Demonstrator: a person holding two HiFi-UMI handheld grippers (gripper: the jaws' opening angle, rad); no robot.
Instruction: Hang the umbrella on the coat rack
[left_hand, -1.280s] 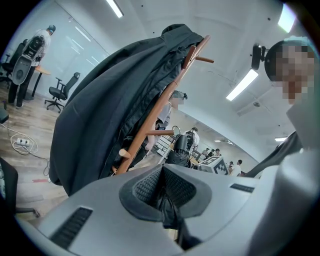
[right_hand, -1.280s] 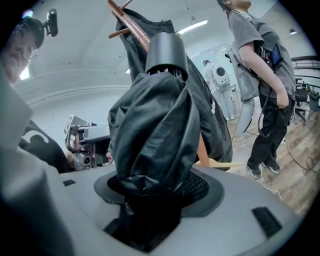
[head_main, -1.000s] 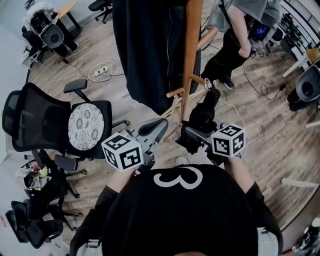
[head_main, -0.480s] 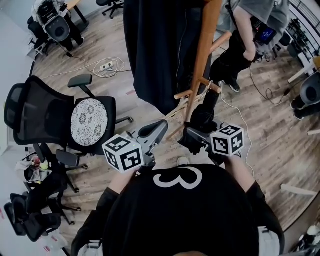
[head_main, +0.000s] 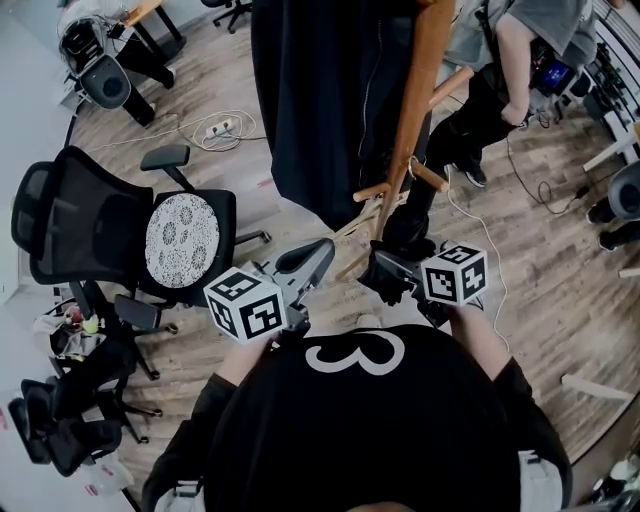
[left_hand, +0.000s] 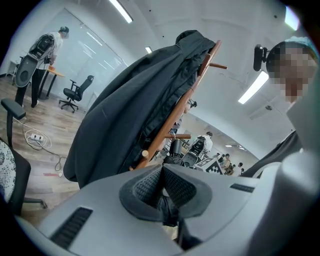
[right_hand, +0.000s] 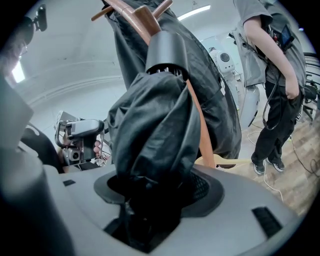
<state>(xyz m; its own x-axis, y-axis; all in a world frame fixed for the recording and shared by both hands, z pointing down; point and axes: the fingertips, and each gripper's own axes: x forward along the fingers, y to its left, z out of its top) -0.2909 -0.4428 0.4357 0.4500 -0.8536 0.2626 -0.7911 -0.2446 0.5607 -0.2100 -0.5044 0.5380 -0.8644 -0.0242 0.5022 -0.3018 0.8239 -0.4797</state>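
1. Right gripper: its jaws are clamped on the bundled black fabric of the folded umbrella. In the right gripper view, the gripper holds the lower end of the umbrella, which rises to a dark cylindrical end cap.
2. Umbrella position: it is held off the floor, tilted up and away from the person, just beside the wooden pole of the coat rack. Its upper end lies close under a short lower peg. Whether anything is looped over that peg cannot be told.
3. Left gripper: it hovers to the left of the rack. In the left gripper view, the jaws of the gripper are pressed together with nothing seen between them.
4. Coat rack load: a long black coat hangs on the rack's far-left side. It drapes down the pole in the left gripper view.
5. Surroundings: a black office chair with a patterned seat cushion stands on the wooden floor. A second person stands beyond the rack.
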